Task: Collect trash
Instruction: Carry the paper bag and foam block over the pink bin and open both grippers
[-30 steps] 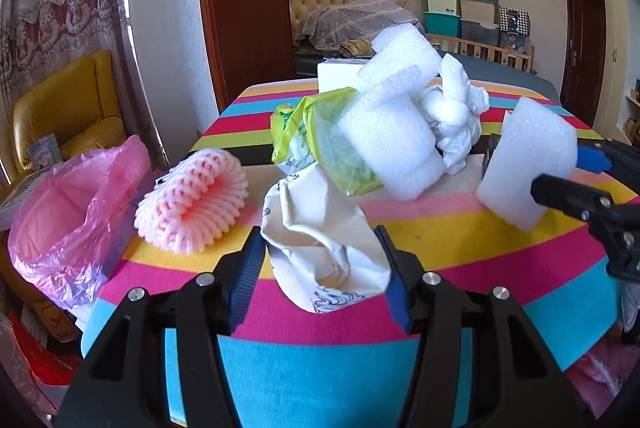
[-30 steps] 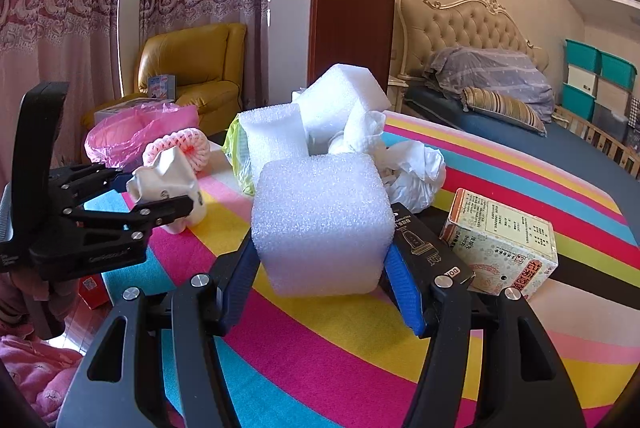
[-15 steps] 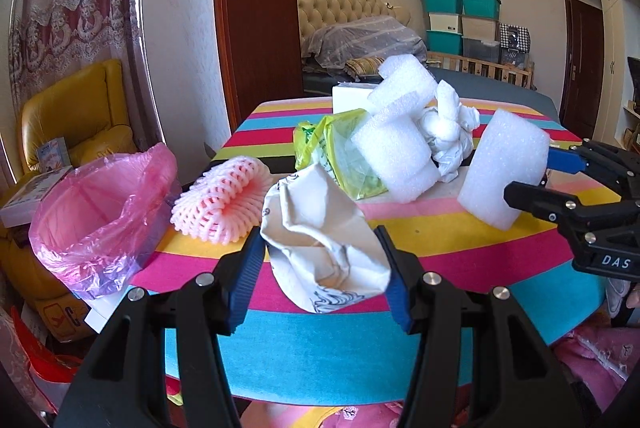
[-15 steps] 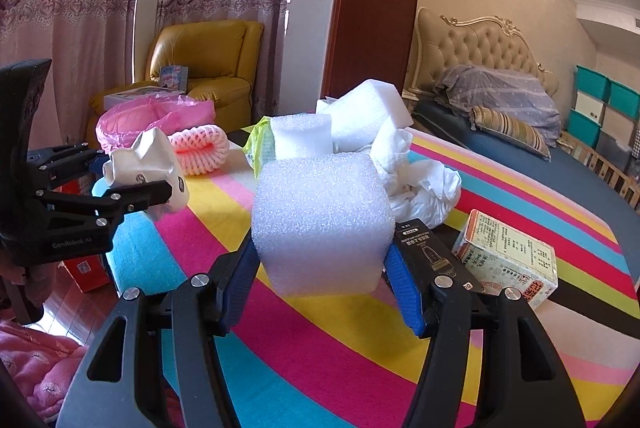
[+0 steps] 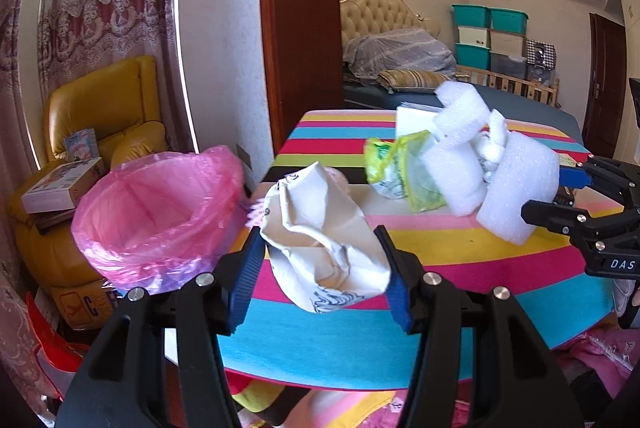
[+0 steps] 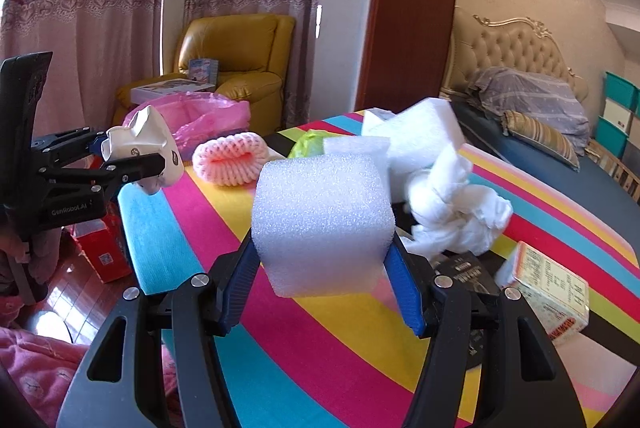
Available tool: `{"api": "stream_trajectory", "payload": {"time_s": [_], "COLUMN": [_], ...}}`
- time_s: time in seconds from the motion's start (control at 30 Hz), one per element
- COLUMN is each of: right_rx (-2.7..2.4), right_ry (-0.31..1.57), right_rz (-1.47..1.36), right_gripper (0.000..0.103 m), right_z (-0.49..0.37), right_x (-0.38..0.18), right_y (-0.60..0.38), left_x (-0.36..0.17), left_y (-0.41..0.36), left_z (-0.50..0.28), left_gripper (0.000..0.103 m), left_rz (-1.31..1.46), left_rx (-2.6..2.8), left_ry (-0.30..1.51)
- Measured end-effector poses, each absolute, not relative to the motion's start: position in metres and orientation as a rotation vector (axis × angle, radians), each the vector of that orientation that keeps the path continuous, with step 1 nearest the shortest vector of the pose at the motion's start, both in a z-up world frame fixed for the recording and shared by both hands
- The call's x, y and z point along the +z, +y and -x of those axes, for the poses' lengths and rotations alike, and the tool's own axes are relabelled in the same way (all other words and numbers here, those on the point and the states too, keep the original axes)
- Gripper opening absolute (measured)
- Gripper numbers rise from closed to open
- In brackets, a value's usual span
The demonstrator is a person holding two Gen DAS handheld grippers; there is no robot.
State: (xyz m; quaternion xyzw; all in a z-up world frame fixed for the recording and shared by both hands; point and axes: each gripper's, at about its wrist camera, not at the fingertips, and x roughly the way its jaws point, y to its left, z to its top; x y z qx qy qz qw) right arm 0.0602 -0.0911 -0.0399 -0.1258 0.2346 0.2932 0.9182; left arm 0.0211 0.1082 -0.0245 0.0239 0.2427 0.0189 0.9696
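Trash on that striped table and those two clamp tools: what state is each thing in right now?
left gripper: shut on crumpled paper bag, held off the table
right gripper: shut on white foam block, lifted
pink bin bag: mouth open, beside the table
pink foam net: lying on the table
crumpled white paper: lying on the table
small carton: closed, on its side

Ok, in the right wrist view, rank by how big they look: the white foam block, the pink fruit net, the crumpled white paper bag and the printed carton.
1. White foam block, though it's nearest the camera.
2. Printed carton and pink fruit net: too alike to rank.
3. Crumpled white paper bag, farther away and partly hidden.
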Motion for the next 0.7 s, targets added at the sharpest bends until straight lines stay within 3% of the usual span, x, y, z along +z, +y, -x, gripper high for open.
{"api": "stream_trajectory", "payload": {"time_s": [0.7], "right_rx": [0.873], "right_ry": [0.471], "right_rz": [0.349], "right_gripper": [0.059], "right_z": [-0.108], "right_x": [0.013], "right_y": [0.057], "left_x": [0.018], "left_y": [0.257], "left_z": [-0.026], "left_gripper": [0.054], "left_rz": [0.036], "left_rx": [0.304], "left_ry": [0.442]}}
